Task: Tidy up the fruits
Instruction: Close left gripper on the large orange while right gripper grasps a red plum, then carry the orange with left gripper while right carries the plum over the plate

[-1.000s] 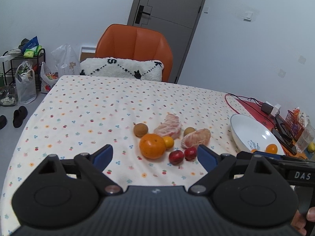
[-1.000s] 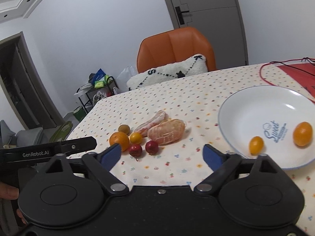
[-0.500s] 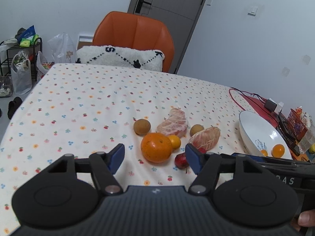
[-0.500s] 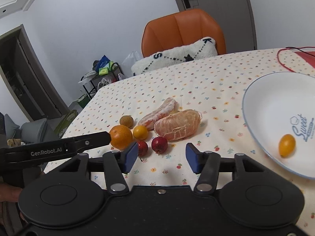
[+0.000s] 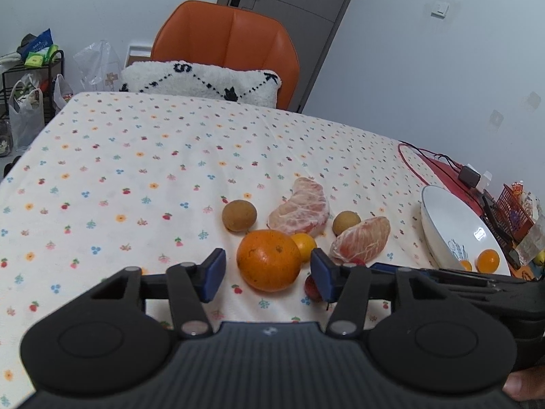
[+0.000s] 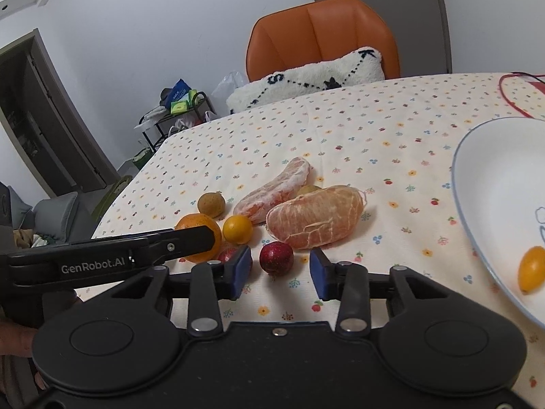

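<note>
A large orange [image 5: 269, 259] lies on the flowered tablecloth between the fingers of my left gripper [image 5: 269, 274]. The jaws are closing, with gaps still showing on both sides of the orange. A small dark red fruit [image 6: 276, 258] sits just ahead of my right gripper [image 6: 280, 272], between its closing jaws and untouched. Around them lie two peeled citrus pieces [image 5: 361, 240] [image 5: 301, 209], two brown round fruits [image 5: 239, 215] [image 5: 346, 222], a small yellow fruit [image 6: 237, 228] and another red fruit [image 5: 311, 288]. A white plate [image 6: 458, 170] at the right holds a small orange fruit [image 6: 531, 267].
An orange chair [image 5: 224, 34] with a white cushion [image 5: 201, 80] stands at the table's far edge. A red cable and a charger [image 5: 470, 175] lie beyond the plate, beside a red basket [image 5: 514, 209]. A rack with bags [image 5: 27, 78] stands on the floor at the left.
Both grippers have moved forward and down toward the fruit, and their jaws have narrowed. The orange now lies between the left fingers and the red fruit between the right ones.
</note>
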